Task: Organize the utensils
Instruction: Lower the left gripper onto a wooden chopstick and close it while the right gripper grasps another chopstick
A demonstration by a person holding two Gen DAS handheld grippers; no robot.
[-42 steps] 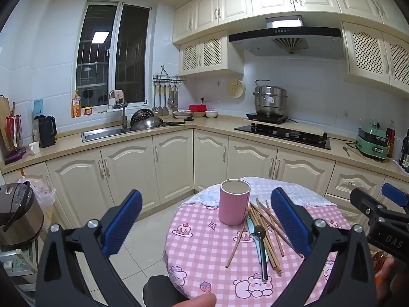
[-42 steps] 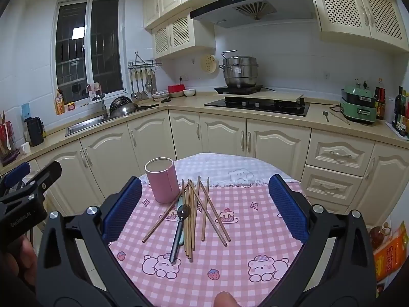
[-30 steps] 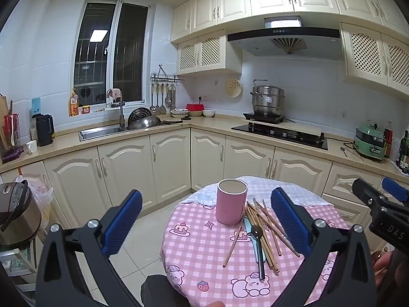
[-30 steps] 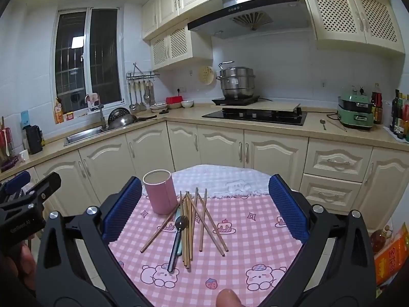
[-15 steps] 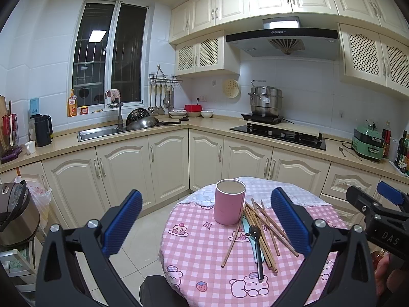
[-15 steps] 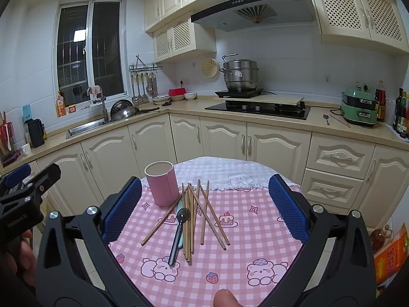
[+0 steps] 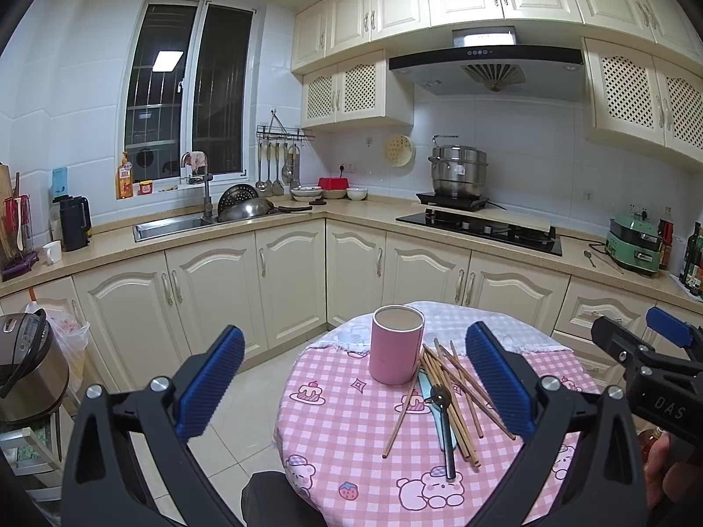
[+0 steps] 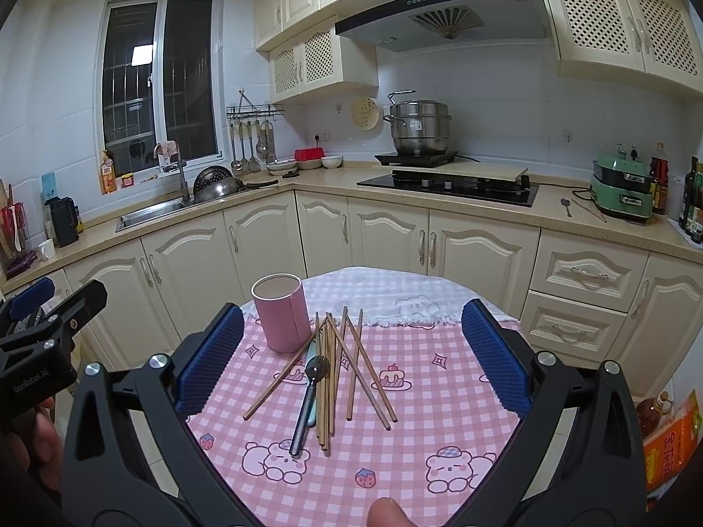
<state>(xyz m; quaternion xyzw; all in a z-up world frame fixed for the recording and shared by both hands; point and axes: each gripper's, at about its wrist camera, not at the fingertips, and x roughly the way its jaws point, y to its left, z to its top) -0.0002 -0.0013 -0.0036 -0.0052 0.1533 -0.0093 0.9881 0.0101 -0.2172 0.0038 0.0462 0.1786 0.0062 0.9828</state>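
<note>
On the table (image 8: 439,395) a cup (image 8: 281,318) stands upright toward the far left. Just right of it lies a heap of chopsticks (image 8: 338,369), crossing one another, with a spoon (image 8: 307,399) among them, its handle pointing to the near edge. Behind the table runs a counter (image 8: 439,195) carrying a stove (image 8: 448,184) and sink (image 8: 149,213).

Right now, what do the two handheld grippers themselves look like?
Both match: the left gripper and right gripper have black frames with silver screws and blue ribbed pads. White lettering marks each body, "DAS" on the right, "GenRobot.AI" on the left. No cables or sleeves visible.
</note>
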